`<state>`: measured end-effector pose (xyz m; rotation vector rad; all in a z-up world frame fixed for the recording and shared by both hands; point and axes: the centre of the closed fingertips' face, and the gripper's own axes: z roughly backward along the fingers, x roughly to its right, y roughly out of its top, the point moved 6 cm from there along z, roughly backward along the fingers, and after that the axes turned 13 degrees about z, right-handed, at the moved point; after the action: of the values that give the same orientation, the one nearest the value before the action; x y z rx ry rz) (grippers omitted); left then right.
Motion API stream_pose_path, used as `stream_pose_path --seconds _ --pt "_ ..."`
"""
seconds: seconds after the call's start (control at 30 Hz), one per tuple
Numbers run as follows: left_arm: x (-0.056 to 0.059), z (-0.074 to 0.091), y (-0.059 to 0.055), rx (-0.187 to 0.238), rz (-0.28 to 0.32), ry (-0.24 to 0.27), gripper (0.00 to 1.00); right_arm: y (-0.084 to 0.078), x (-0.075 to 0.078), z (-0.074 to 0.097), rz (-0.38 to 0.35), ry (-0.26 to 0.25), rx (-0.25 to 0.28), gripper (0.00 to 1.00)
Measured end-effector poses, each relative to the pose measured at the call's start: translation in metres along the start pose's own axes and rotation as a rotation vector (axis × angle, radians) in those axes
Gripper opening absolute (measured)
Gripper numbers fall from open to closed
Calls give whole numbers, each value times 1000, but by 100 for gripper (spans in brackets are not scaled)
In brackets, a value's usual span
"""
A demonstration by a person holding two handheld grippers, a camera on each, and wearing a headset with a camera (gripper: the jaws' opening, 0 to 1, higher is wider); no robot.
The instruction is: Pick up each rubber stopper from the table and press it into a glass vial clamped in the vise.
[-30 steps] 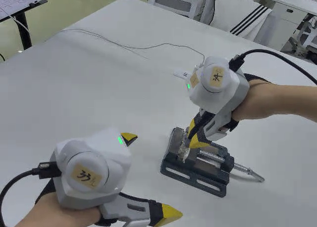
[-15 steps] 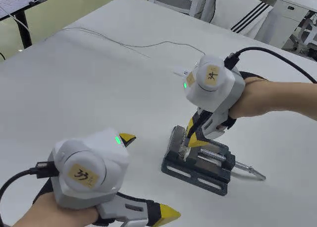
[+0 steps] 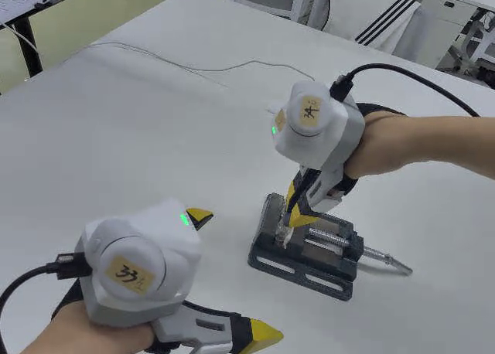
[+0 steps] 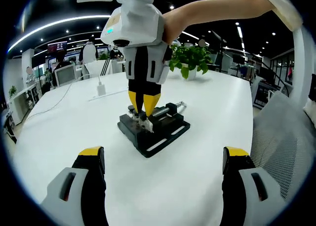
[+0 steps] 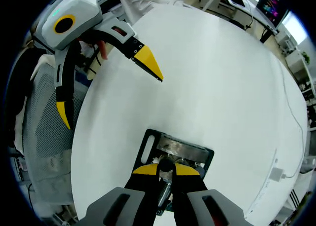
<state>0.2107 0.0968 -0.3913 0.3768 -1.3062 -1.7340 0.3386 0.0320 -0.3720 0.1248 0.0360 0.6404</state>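
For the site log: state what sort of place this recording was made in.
Probably an open-plan office or lab workspace. It has long ceiling light strips, a desk monitor, a potted plant, a big white table and a mesh office chair.

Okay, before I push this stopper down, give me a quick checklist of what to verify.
1. Rubber stopper gripped between right gripper tips: ok.
2. Right gripper directly over vise: ok.
3. Stopper lined up with glass vial mouth: cannot tell, the tips hide it.
4. Vial clamped upright: cannot tell.
5. Left gripper open, apart from vise: ok.
6. Vise flat on table: ok.
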Motion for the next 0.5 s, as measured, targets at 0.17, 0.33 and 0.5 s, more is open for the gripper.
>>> stream_pose_path --seconds 0.17,0.33,0.5 --pt "-2 -1 0 -3 2 3 99 -3 0 0 -50 -14 28 3" --pt "-3 -2 0 -7 5 3 99 -2 1 0 -126 -10 38 3" --pt "-3 -2 0 -6 7 2 99 -1 1 -1 -173 -13 30 3"
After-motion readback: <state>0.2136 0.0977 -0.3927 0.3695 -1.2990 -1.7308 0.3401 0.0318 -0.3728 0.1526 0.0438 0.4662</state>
